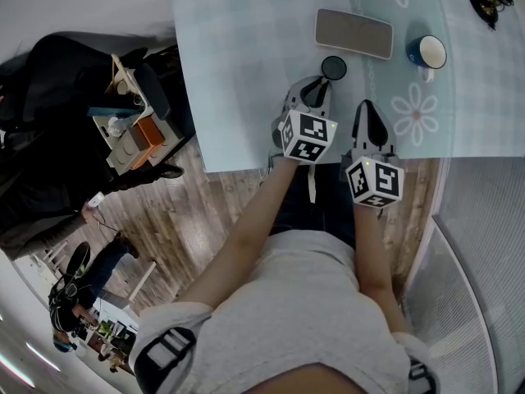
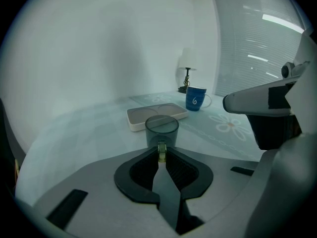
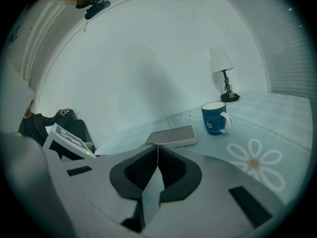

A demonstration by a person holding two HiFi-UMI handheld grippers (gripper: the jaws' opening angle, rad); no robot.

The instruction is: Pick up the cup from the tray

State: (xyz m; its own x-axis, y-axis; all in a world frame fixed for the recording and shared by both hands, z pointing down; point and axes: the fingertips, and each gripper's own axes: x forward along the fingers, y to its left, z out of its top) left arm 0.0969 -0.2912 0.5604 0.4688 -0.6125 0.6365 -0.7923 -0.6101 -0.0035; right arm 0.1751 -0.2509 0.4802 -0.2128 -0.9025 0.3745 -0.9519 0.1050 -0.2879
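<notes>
Gripping cup (image 2: 162, 129) by its near side w/ L tongs (image 2: 161, 150); best I lift level, clear of tray (image 2: 142, 115). R tongs (image 3: 157, 148) clenched, empty.

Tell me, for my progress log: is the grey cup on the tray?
No: in the head view the grey cup is off the tray, just beside its near edge.

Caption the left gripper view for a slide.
Left gripper pinches the grey cup by its handle, tray behind it.
</notes>
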